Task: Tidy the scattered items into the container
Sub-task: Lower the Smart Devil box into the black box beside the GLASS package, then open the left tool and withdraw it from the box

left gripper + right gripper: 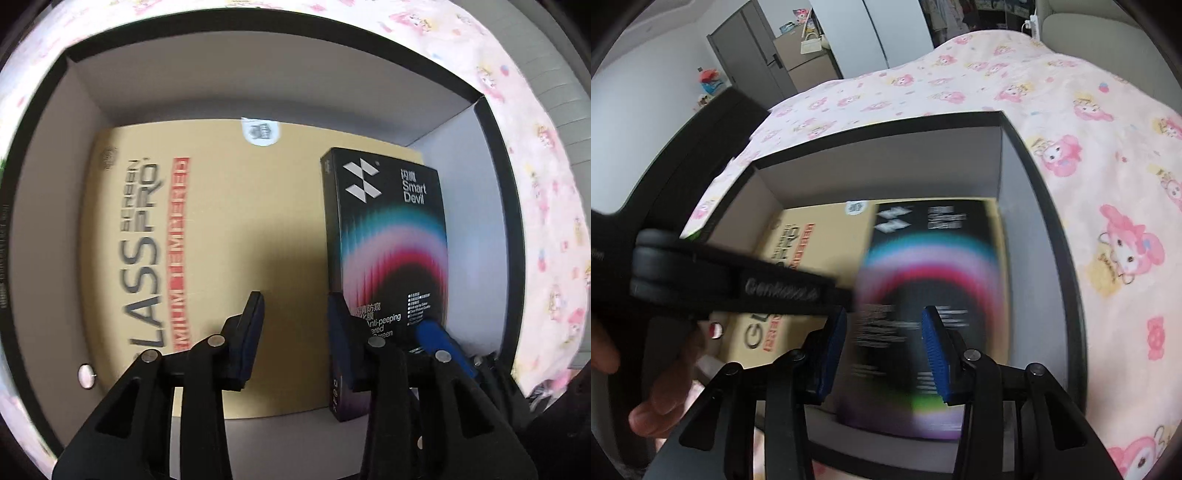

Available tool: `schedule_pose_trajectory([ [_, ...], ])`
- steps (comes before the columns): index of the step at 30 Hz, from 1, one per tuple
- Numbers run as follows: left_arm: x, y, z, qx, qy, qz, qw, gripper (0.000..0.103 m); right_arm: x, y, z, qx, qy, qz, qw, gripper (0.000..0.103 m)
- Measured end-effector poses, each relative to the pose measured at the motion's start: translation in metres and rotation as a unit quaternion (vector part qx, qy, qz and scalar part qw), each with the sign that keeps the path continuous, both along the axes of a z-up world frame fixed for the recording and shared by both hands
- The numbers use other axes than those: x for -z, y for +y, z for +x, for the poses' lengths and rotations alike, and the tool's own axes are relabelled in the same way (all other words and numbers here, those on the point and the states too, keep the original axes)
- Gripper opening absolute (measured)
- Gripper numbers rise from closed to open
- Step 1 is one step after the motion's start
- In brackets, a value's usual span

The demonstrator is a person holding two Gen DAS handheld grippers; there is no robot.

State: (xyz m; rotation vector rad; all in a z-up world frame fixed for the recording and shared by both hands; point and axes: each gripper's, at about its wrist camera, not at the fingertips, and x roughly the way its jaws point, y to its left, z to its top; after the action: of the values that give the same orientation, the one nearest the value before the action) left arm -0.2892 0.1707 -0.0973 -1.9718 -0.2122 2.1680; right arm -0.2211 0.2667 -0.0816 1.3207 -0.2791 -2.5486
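A black-rimmed box container (258, 92) with grey inner walls sits on the bed. A tan "Glass Screen Pro" package (207, 229) lies flat on its floor. A black "Smart Devil" box (388, 240) with a rainbow arc lies on top, at the right. My left gripper (297, 306) is open inside the container, above both; its right finger overlaps the black box's left edge. My right gripper (884, 332) is open above the black box (923, 266), which is blurred. The other gripper's blue finger (439, 343) shows at the lower right of the left wrist view.
The container (1045, 206) rests on a pink cartoon-print bedsheet (1089, 184). The left handheld gripper body (738, 284) crosses the right wrist view, with a hand (665, 391) below it. A small round item (85, 376) lies on the container floor at the left. Doors and furniture stand beyond the bed.
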Motion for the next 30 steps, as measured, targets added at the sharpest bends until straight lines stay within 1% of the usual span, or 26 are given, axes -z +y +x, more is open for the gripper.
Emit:
schedule_pose_trajectory([
  [2,0.001,0.009,0.001,0.009,0.003,-0.008,0.9999,0.033,0.001,-0.001,0.000,0.006,-0.004,0.008,1.000,0.038],
  [3,0.001,0.013,0.001,0.016,0.006,-0.009,0.9998,0.030,0.001,-0.001,0.000,0.008,-0.005,0.013,1.000,0.037],
  [6,0.000,0.018,0.004,0.023,0.004,0.016,0.9996,0.029,0.002,-0.001,-0.001,0.016,-0.009,0.024,1.000,0.036],
  [7,0.000,0.017,0.006,0.022,0.006,0.022,0.9995,0.032,0.002,-0.002,-0.001,0.015,-0.008,0.027,0.999,0.036],
  [11,-0.006,0.010,0.019,0.020,0.027,0.054,0.9980,0.037,0.000,-0.004,0.002,0.010,-0.003,0.024,1.000,0.037],
  [13,-0.006,0.008,0.023,0.018,0.030,0.071,0.9969,0.039,-0.001,-0.004,0.003,0.011,-0.003,0.023,1.000,0.036],
  [15,-0.004,0.012,0.021,0.018,0.023,0.078,0.9965,0.042,-0.003,-0.004,0.006,0.018,-0.003,0.029,0.999,0.036],
  [18,-0.002,0.020,0.013,0.024,0.016,0.068,0.9973,0.041,-0.007,-0.003,0.009,0.025,-0.001,0.035,0.999,0.036],
  [20,-0.003,0.032,0.011,0.035,0.015,0.073,0.9966,0.041,-0.005,-0.002,0.009,0.027,-0.002,0.044,0.999,0.036],
  [22,-0.001,0.045,0.011,0.051,-0.003,0.103,0.9933,0.044,-0.005,-0.003,0.010,0.021,0.003,0.048,0.999,0.038],
  [23,-0.002,0.051,0.012,0.056,-0.005,0.105,0.9929,0.044,-0.005,-0.004,0.010,0.021,0.004,0.049,0.999,0.038],
  [25,-0.008,0.054,0.016,0.053,0.017,0.083,0.9950,0.047,-0.003,-0.004,0.009,0.022,0.001,0.058,0.998,0.037],
  [26,-0.011,0.054,0.018,0.050,0.030,0.073,0.9956,0.047,-0.003,-0.004,0.010,0.018,0.003,0.059,0.998,0.037],
  [30,-0.027,0.038,0.037,0.026,0.062,0.084,0.9942,0.048,-0.007,-0.002,0.014,0.012,0.007,0.047,0.999,0.038],
])
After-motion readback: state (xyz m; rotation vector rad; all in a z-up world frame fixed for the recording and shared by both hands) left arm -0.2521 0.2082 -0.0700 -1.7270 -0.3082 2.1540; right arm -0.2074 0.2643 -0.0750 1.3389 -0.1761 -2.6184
